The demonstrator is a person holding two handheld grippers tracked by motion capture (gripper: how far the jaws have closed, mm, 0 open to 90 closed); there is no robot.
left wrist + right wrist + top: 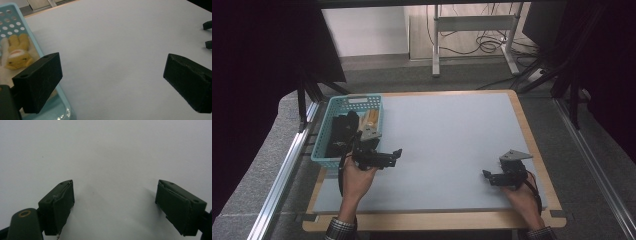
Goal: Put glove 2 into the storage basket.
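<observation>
Both pairs of fingers are standing wide apart and holding nothing: the left gripper [398, 151] is hovering just right of the turquoise basket [321, 146] at the desk's [452, 130] near-left, while the right gripper [486, 175] is resting low over bare desk at the near right. A yellow plush toy [17, 51] is lying inside the basket, just to the left of the left fingers [40, 80], beyond the basket's wall. It is looking soft and light, likely squashing under a pinch without slipping; its plump middle is seeming the safest place to take hold. Dark items are also sitting in the basket, too dim to identify.
</observation>
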